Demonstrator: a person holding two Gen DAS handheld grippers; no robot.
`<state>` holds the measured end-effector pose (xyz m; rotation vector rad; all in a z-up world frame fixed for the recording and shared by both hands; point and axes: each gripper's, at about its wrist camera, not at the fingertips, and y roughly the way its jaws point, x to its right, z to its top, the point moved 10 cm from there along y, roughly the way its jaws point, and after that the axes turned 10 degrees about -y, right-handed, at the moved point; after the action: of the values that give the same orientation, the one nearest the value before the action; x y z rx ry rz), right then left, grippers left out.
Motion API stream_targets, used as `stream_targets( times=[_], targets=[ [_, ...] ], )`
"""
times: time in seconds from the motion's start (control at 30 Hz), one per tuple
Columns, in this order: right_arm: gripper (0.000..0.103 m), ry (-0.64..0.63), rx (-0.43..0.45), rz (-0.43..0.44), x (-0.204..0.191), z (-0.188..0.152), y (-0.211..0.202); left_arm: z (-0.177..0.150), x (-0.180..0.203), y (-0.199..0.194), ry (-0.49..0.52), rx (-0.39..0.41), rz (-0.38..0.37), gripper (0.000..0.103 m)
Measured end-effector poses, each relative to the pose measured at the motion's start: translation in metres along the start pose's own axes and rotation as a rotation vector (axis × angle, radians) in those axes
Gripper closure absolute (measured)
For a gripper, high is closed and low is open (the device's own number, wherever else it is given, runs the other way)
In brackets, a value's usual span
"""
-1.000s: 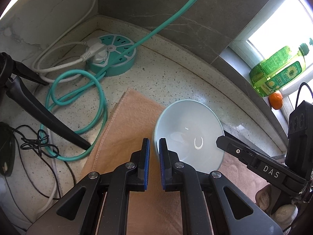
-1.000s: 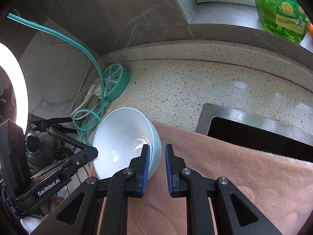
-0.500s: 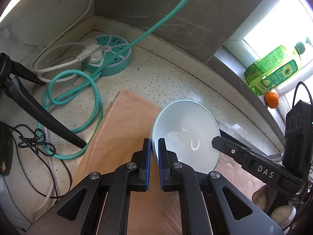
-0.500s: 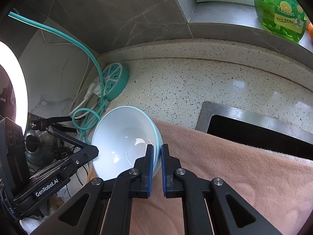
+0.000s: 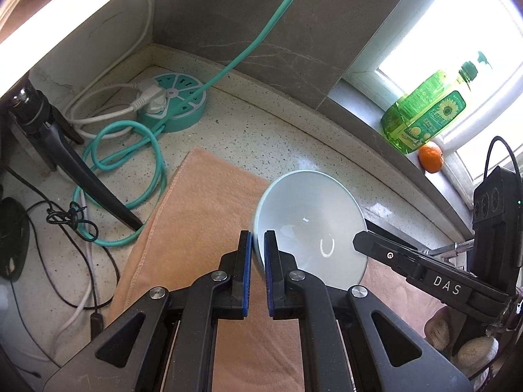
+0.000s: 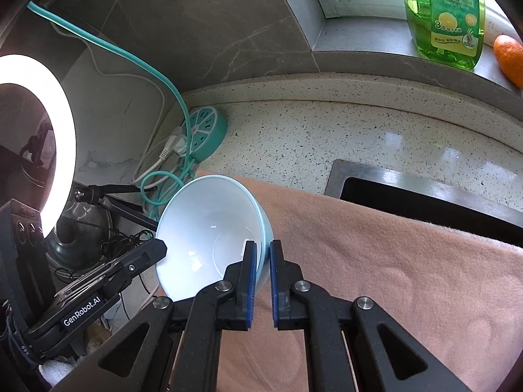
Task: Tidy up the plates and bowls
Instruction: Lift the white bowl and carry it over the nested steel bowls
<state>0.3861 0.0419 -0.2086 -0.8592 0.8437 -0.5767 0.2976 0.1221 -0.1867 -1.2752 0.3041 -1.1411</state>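
A pale blue bowl (image 5: pixel 310 222) hangs tilted above a peach towel (image 5: pixel 202 212), held from two sides. My left gripper (image 5: pixel 258 238) is shut on its left rim, one pad inside and one outside. My right gripper (image 6: pixel 263 245) is shut on the opposite rim of the bowl (image 6: pixel 209 228) in the same way. Each view shows the other tool: the right one's finger (image 5: pixel 359 240) at the bowl's far edge, the left one's finger (image 6: pixel 157 250) likewise. The bowl is empty. No plates are in view.
The towel (image 6: pixel 392 261) lies on a speckled counter and overlaps a steel sink (image 6: pixel 425 192). A teal power strip (image 5: pixel 176 104) with looped cables sits in the corner. A tripod leg (image 5: pixel 81 170), ring light (image 6: pixel 62 137), green detergent bottle (image 6: pixel 444 16) and orange (image 5: pixel 431 156) stand around.
Both grippers closed fully on the bowl's rim, then rose with it. The counter and towel now look farther away, and the bowl has tipped slightly.
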Motion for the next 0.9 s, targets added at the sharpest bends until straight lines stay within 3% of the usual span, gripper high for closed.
stream_targets(
  times=[0.57,0.9],
  targets=[
    [0.095,-0.061,0.053,0.008,-0.050,-0.034,-0.069,-0.028,0.001,-0.071,0.007,0.072,-0.062,0.097],
    [0.095,-0.100,0.044,0.021,-0.087,-0.079,-0.082,-0.062,-0.019,-0.105,-0.010,0.090,-0.080,0.097]
  ],
)
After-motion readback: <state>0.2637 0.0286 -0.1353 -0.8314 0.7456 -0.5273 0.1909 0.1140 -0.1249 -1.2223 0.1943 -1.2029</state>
